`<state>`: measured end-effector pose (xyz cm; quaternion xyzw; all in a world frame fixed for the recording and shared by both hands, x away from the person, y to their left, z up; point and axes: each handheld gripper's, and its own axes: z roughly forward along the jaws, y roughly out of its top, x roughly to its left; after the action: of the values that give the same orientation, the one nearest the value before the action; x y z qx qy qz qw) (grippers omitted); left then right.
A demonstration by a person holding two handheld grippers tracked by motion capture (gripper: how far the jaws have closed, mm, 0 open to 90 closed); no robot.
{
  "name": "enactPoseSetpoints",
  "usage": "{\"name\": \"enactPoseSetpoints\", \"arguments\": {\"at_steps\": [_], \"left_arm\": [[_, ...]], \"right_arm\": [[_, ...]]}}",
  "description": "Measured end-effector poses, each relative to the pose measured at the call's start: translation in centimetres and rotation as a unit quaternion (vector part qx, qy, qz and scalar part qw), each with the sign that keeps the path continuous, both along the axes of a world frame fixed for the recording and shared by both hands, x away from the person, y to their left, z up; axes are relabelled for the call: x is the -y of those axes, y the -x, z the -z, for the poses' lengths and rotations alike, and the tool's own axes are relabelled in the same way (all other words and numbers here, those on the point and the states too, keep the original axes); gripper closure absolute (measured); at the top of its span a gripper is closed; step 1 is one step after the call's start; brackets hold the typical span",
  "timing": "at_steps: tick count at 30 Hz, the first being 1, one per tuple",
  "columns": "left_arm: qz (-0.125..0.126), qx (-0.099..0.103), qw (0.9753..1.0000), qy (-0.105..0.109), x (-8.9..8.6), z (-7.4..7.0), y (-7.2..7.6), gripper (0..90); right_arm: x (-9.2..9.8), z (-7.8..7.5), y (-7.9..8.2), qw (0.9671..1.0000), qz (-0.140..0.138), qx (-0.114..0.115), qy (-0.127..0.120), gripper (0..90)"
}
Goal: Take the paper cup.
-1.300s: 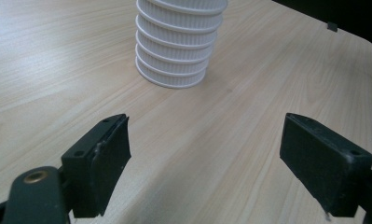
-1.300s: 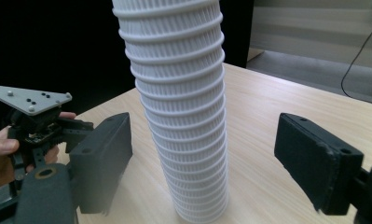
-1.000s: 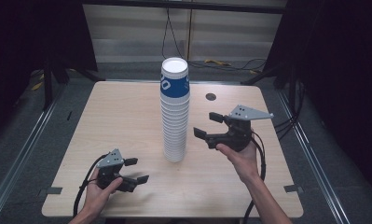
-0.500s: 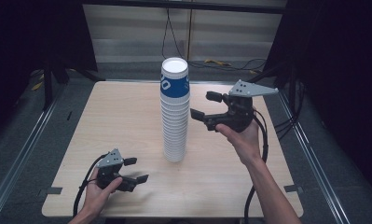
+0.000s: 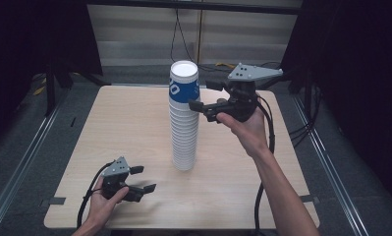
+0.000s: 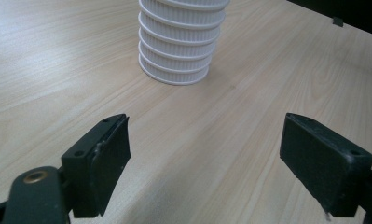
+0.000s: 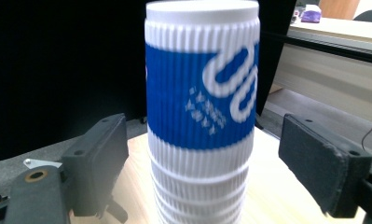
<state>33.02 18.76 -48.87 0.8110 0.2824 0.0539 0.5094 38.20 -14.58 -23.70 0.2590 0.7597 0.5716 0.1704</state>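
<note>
Approach step underway. High view: right gripper [image 5: 207, 98] hovering spread at 3 o'clock of cup stack [image 5: 183, 118], mid-table; left gripper [image 5: 140, 179] idling spread at 7 o'clock.

Left gripper view: stack base at 12 o'clock.

Right gripper view: top cup [image 7: 202, 93] centring between jaws (not touching); next, closing gently, lifting straight.

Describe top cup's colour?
White ribbed top cup with a blue band and white logo; clearest in right gripper view.
</note>
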Motion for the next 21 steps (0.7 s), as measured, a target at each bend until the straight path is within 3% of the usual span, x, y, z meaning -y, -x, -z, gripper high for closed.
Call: {"name": "enactPoseSetpoints", "arguments": {"at_steps": [9, 13, 21], "left_arm": [[0.002, 0.0, 1.0, -0.001, 0.0, 0.0, 0.0, 15.9], [-0.005, 0.0, 1.0, 0.0, -0.1, 0.0, 0.0, 15.9], [-0.002, 0.001, 1.0, 0.0, -0.1, 0.0, 0.0, 15.9]], "right_arm": [[-1.4, -0.6, -1.5, 0.9999, -0.007, -0.01, 0.003, 13.9], [-1.9, -1.1, -1.9, 0.9996, -0.002, -0.011, 0.027, 13.9], [-2.9, -1.2, -2.9, 0.9989, -0.012, -0.026, 0.037, 14.2]]}}
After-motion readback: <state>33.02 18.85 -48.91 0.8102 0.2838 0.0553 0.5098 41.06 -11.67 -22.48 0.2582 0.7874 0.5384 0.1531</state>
